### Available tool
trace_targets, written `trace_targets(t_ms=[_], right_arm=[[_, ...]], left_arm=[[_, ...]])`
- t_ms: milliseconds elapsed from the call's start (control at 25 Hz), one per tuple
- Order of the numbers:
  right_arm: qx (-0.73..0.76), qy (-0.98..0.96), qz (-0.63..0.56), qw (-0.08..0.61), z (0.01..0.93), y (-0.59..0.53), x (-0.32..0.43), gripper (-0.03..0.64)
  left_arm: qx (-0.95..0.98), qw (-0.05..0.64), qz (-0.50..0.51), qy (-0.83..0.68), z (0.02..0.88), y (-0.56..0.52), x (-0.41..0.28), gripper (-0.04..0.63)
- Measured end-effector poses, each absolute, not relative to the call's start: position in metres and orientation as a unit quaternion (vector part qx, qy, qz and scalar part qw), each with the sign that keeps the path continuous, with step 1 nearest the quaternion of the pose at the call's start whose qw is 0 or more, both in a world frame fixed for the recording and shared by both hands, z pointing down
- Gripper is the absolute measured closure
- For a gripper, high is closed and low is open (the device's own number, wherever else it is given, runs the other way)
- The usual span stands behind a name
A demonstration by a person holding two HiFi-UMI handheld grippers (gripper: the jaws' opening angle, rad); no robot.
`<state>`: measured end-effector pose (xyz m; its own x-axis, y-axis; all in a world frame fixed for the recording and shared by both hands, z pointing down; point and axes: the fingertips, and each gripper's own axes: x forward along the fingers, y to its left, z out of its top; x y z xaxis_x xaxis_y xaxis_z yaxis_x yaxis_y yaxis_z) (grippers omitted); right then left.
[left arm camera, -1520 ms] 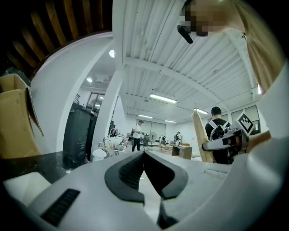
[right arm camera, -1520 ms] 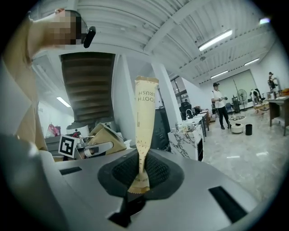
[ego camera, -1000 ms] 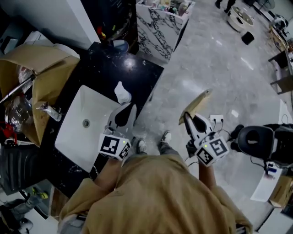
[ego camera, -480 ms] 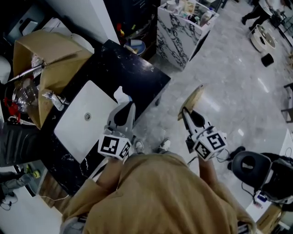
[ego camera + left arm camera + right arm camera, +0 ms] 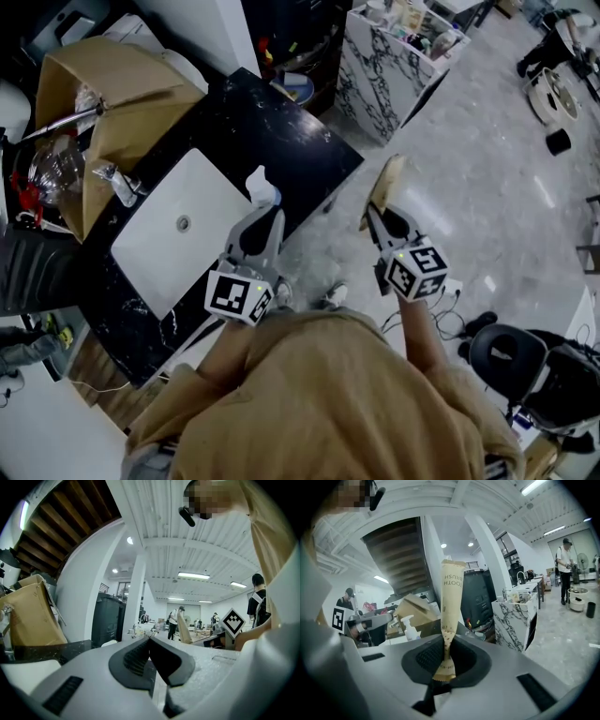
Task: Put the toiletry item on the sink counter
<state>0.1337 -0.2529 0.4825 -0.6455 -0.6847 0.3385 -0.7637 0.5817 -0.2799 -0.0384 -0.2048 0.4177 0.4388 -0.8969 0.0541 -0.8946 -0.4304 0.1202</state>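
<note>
My right gripper (image 5: pixel 377 217) is shut on the lower end of a tall brown paper toothbrush packet (image 5: pixel 384 187), which stands up between its jaws (image 5: pixel 451 597). It hangs over the grey floor, just right of the black sink counter (image 5: pixel 281 122). My left gripper (image 5: pixel 268 217) is held over the counter's near edge, beside the white basin (image 5: pixel 202 187), its jaws together with nothing between them (image 5: pixel 150 643). A white spray bottle (image 5: pixel 262 187) stands on the counter just ahead of the left fingertips.
An open cardboard box (image 5: pixel 112 98) sits at the counter's far left, by the tap (image 5: pixel 117 180). A marble-patterned cabinet (image 5: pixel 389 66) loaded with small items stands beyond the counter. A black round machine (image 5: pixel 539 370) and cables lie on the floor at right.
The right gripper has carried the packet left and a little down, closer to the counter's corner. The left gripper has stayed almost where it was.
</note>
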Motion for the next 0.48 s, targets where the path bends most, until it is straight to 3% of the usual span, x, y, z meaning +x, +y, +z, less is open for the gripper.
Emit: trace_targets(t_ms=[480], right_arm=[[0.405,-0.867,0.224,0.185,0.552,-0.299,0.082,0.583]], left_arm=[[0.846,0.072,-0.013,-0.528,0.424,-0.192,-0.046,0.592]])
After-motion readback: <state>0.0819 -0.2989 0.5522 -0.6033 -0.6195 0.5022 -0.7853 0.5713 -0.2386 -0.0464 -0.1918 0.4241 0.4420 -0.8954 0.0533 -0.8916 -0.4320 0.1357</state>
